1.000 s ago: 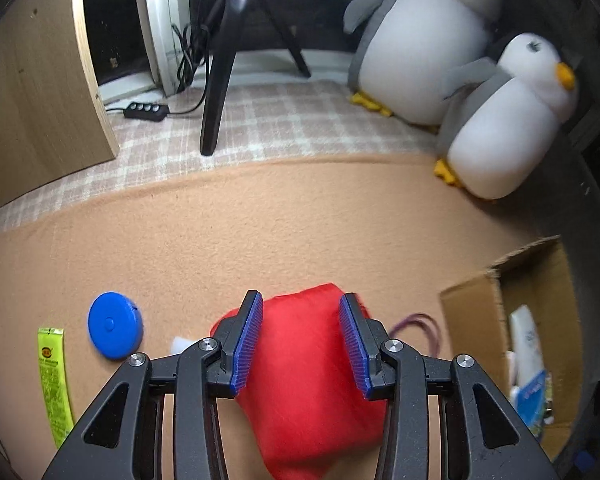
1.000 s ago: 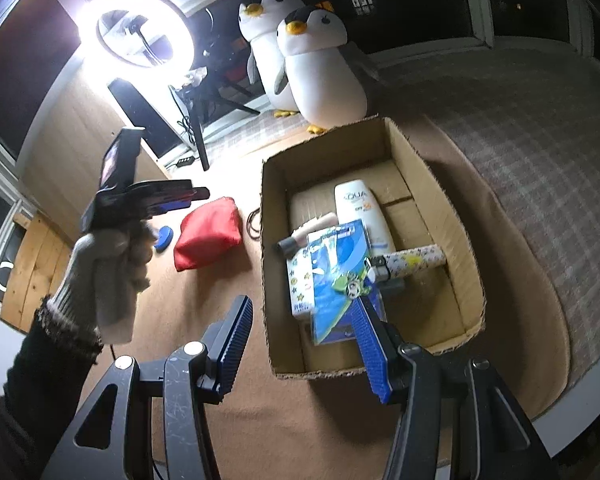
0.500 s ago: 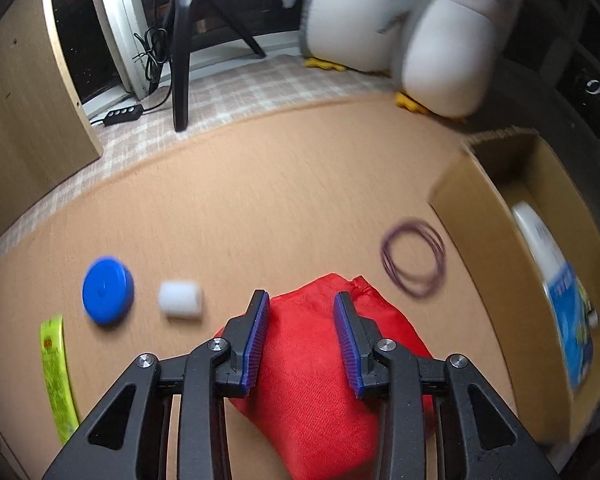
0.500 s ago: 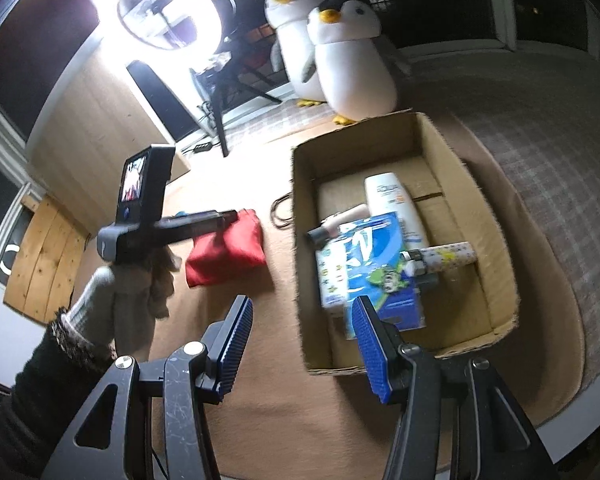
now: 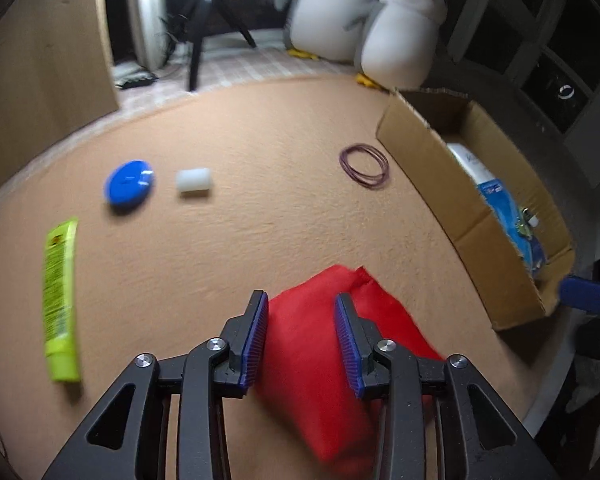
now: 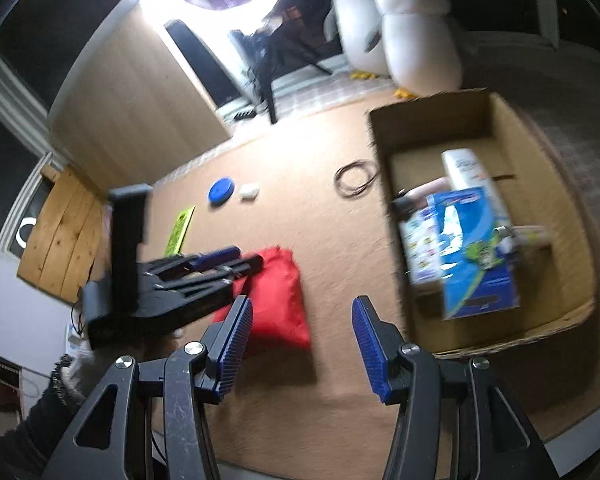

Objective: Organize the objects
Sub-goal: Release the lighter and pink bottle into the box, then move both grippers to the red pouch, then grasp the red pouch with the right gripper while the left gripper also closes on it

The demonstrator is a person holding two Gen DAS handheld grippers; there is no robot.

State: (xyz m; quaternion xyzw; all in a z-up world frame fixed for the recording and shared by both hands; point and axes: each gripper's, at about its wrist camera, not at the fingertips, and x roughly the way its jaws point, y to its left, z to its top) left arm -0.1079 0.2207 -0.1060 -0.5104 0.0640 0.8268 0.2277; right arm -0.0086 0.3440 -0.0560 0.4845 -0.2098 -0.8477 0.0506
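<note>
Broadly, the cardboard box (image 6: 476, 128) sits at the right of the tan mat (image 5: 260, 128), already holding a white bottle, a blue packet and a few smaller things; what is still out lies well apart from it on the mat; so the job looks partly done.

Next in size, the red pouch (image 5: 312, 360) lies flat on the mat, between the loose items and the box; its long axis runs from the near left wall of the box back toward the person, as the right wrist view shows it; the box lies to the pouch's right, near but not touching.

Of the two, the left gripper (image 5: 302, 338) is plainly the nearer; its fingers stand either side of the pouch's upper end, and its jaws are opening a little at this moment, at a middling gap; whether the pads press the cloth I cannot tell, since blur hides the contact and the pouch seems to rest on the mat.

Meanwhile the right gripper (image 6: 302, 344) hangs above bare mat between pouch and box, jaws about half open and empty.

Smaller things lie farther off, left of the pouch: a yellow-green tube (image 5: 60, 300), a blue disc (image 5: 129, 186), a small white roll (image 5: 193, 179), and a purple band (image 5: 364, 165) just beside the box wall.

Likely the coming move is a carry rightward over the box wall; the pouch's slack cloth may sag or slip from a loose pinch.
</note>
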